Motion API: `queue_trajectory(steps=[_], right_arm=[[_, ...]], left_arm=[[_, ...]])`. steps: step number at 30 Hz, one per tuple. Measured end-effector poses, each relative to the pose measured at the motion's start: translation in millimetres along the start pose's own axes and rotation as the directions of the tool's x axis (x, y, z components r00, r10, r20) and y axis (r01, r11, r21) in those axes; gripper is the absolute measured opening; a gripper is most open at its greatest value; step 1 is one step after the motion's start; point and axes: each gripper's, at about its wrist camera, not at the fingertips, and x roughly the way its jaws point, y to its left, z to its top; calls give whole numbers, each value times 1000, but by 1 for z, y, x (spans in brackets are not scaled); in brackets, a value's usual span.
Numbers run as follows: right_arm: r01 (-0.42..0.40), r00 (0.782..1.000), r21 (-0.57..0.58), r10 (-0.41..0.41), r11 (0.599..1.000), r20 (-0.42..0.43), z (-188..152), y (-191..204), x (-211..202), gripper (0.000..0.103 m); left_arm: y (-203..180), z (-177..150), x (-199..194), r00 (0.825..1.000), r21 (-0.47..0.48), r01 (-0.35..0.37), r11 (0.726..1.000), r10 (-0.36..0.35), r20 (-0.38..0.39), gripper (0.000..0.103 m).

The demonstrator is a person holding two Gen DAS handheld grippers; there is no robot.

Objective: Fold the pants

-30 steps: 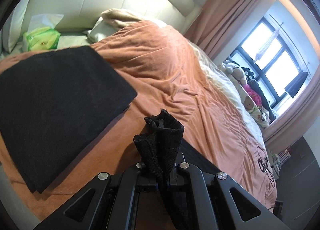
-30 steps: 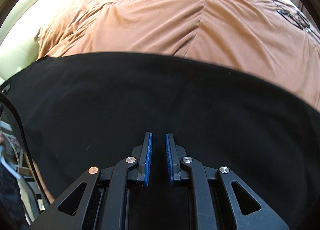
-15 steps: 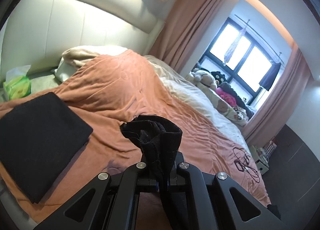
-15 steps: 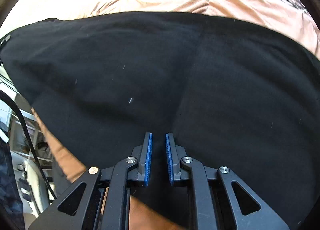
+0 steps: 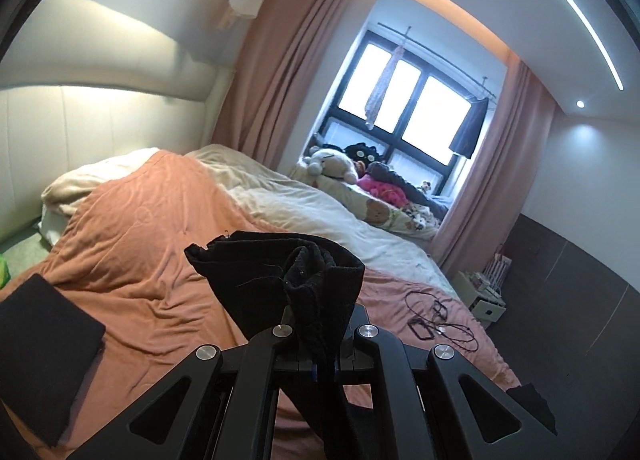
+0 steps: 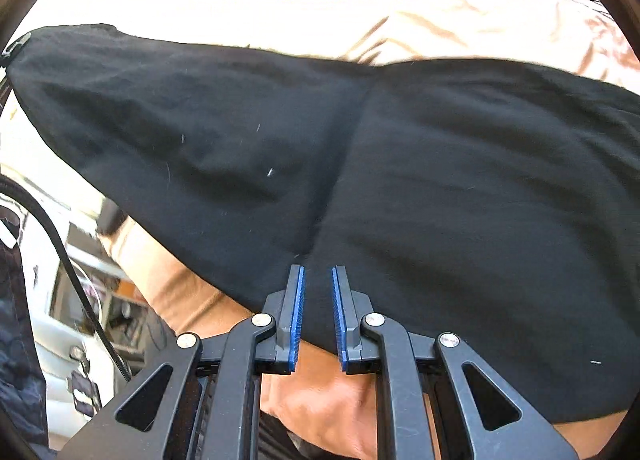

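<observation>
The left hand-held gripper (image 5: 322, 344) is clamped on a bunched black edge of the pants (image 5: 280, 272), which stands up above its fingers and hangs down at 6 o'clock. Beyond it lies the bed (image 5: 152, 244), with a folded black cloth (image 5: 40, 352) at 9 o'clock and cables (image 5: 440, 316) at 3 o'clock. The right hand-held gripper (image 6: 318, 316) has its blue pads (image 6: 297, 316) parted, holding nothing, over the near edge of the pants (image 6: 440, 188), which spread across the bed (image 6: 400, 8) from 9 to 3 o'clock.
</observation>
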Motion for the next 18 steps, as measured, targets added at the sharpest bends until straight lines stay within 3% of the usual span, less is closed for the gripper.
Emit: queue_trajectory(steps=[5,7,9,10,18], right_arm=[[9,994,48,-14,999,107,-3,-30,-51,15],[14,989,59,-22,998,147,-4,-42,-69,30],[33,980,61,-44,998,193,-8,-50,-88,56],[41,975,65,-54,997,214,-12,-52,-97,60],[85,940,114,-118,990,320,-33,-83,-158,61]], left_arm=[[-59,14,10,995,20,96,995,-96,-24,5],[-78,19,14,992,25,126,992,-125,-33,5],[-101,21,19,986,39,162,986,-160,-43,5],[-109,21,19,984,47,175,983,-173,-47,5],[-170,20,48,964,79,253,964,-244,-107,5]])
